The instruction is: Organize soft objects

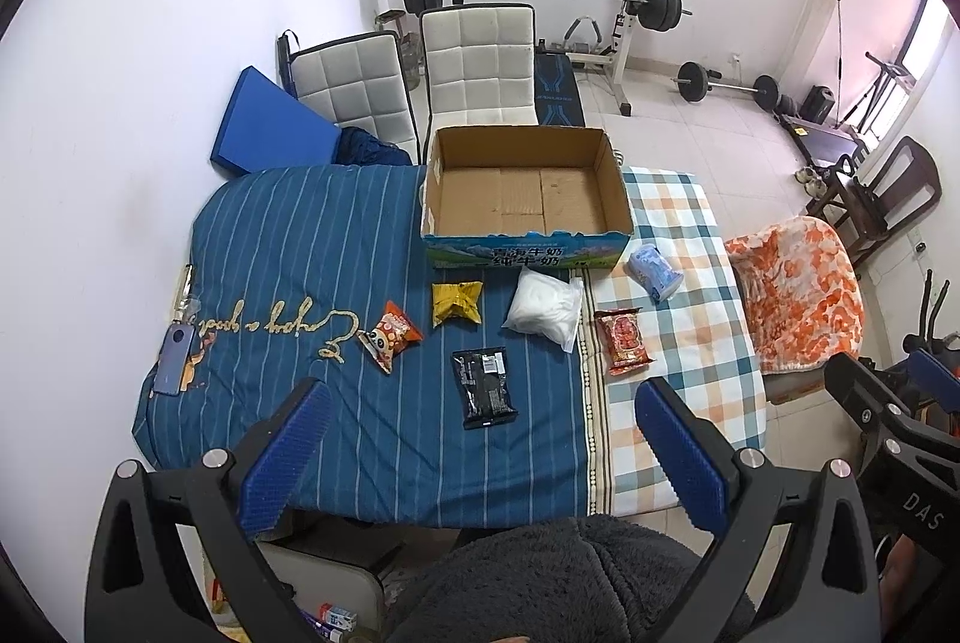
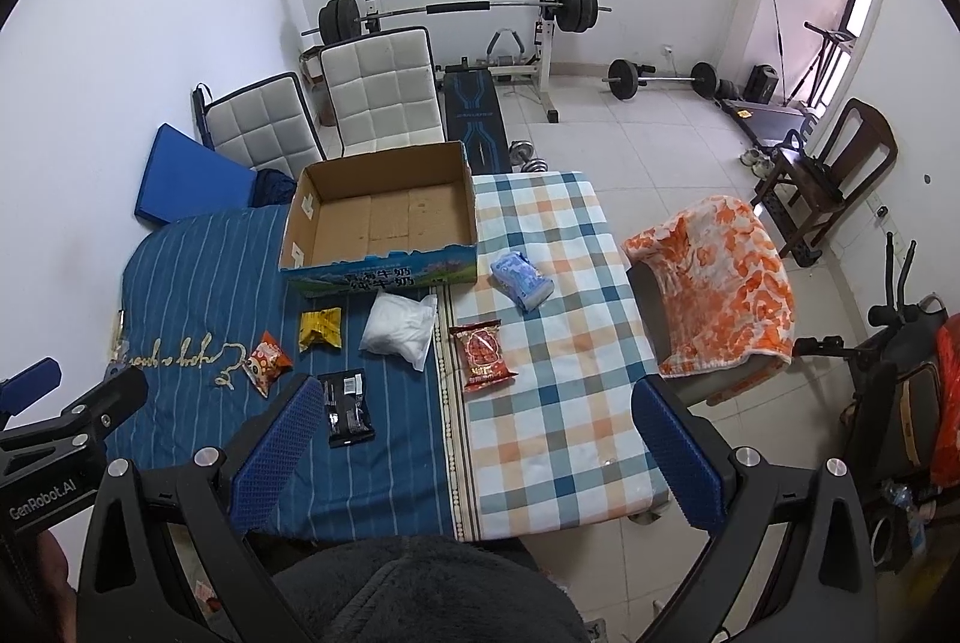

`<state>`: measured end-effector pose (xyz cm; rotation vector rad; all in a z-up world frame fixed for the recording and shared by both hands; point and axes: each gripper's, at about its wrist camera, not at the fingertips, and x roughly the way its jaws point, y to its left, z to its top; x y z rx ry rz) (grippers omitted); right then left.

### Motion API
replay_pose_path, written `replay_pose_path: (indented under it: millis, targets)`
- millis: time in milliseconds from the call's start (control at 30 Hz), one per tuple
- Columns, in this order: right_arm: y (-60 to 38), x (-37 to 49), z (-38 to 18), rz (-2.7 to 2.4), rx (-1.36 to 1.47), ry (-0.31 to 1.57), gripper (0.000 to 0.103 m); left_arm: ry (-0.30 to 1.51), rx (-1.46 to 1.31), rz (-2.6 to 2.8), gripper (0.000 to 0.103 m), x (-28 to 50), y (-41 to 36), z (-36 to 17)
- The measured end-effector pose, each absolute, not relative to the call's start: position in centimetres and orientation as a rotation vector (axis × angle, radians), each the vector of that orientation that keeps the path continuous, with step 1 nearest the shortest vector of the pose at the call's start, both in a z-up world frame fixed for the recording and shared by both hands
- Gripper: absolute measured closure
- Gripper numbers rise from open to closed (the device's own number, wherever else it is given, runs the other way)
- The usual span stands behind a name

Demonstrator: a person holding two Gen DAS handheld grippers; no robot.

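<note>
Home-gym room with a cloth-covered surface [image 1: 360, 433] is holding an empty cardboard box [image 1: 522, 199] and snack packets like the black packet [image 1: 483, 388] lying near it, looking light and crinkly, probably best pinched mid-body, while both the left gripper [image 1: 480, 463] and right gripper [image 2: 474, 463] are hovering with jaws wide open, gripping nothing.

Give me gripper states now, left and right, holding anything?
Left gripper: open, jaws wide apart, holding nothing, above the black packet.
Right gripper: open, jaws wide apart, holding nothing, above the checked cloth.
</note>
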<state>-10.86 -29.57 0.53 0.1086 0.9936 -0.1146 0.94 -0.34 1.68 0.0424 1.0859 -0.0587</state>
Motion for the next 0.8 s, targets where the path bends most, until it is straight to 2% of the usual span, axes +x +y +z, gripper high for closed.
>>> replay_pose_path:
  millis: [800]
  targets:
    - [-30.2,-10.5,0.9,-0.119,0.122,0.97,0.0,1.055,0.046,-0.07,0.0,1.0,-2.0,2.0]
